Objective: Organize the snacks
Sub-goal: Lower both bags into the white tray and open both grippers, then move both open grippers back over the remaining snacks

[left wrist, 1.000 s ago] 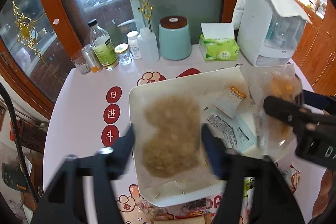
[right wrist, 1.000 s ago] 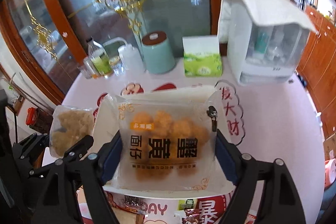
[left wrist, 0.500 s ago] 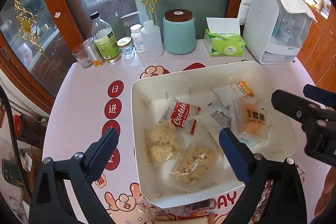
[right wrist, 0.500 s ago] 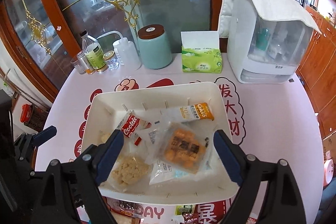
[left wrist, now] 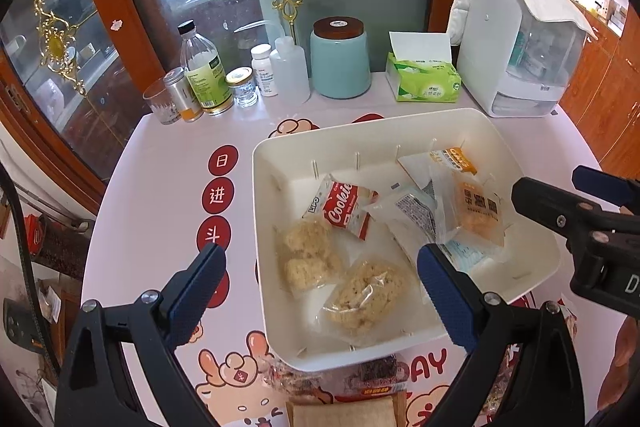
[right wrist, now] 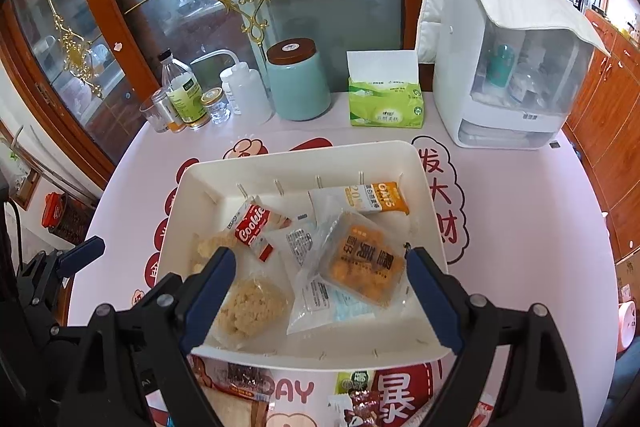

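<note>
Both tongs spread wide, nothing between the pads: left tongs [left wrist: 320,279] over the near-left part of the white tray [left wrist: 516,155], right tongs [right wrist: 320,291] over its near edge. Inside the tray, on the pink counter [right wrist: 520,227]: red cookie pack [right wrist: 256,227] toward 10 o'clock, oat bar [right wrist: 376,197] at 1 o'clock, orange snack bag [right wrist: 360,267] at 3 o'clock, pale crumbly snack [right wrist: 248,307] at 7 o'clock. More wrapped snacks [right wrist: 360,407] on the counter at 6 o'clock, outside the tray.
</note>
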`<state>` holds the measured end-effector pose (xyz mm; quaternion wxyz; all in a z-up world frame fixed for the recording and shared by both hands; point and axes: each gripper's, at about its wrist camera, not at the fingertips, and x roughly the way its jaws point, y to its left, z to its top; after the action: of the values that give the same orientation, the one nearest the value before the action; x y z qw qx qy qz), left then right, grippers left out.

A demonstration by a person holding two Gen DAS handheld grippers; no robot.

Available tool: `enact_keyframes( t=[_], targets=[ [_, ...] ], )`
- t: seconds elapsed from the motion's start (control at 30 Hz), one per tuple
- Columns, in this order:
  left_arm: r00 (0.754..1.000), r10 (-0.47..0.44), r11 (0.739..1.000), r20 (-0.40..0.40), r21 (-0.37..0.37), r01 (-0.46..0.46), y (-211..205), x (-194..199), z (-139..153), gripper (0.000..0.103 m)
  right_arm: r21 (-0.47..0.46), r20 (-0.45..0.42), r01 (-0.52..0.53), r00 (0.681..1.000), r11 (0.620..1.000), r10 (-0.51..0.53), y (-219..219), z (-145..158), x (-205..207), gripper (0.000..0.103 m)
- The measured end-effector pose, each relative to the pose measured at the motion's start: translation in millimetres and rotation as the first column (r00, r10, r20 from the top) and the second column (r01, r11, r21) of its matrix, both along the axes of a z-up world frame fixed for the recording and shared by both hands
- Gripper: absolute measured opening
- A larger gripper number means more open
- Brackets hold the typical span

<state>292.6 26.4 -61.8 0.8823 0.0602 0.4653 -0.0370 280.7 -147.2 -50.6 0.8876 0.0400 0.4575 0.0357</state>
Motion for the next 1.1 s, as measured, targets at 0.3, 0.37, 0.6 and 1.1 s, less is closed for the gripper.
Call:
enact_keyframes(
  t=[0.3, 0.37, 0.6, 1.1],
  targets=[
    [0.999, -0.025, 1.0, 0.03, 0.004, 0.025, 0, -39, 14, 0.096, 0.009, -0.017, -0.016, 1.0, 1.0, 0.016, -10, 0, -31, 0.088],
    [0.999, -0.035, 0.999, 0.04, 0.011, 0.035, 1, -51, 18, 0.096, -0.002, -0.018, -0.021, 1.0, 1.0, 0.021, -14, 3, -42, 0.088],
    [0.994, -0.084, 0.996, 0.072, 0.032, 0.082, 8, -92, 30, 0.096, -0.05, -0.001, -0.056, 0.998, 0.997, 0.056, -25, 10, -84, 0.088],
    [0.993, 0.022, 0.999, -0.119, 0.034, -0.019, 35, -179, -70, 0.096, -0.073, -0.027, -0.195, 0.981, 0.978, 0.194, -3, -35, -171, 0.088]
  ],
)
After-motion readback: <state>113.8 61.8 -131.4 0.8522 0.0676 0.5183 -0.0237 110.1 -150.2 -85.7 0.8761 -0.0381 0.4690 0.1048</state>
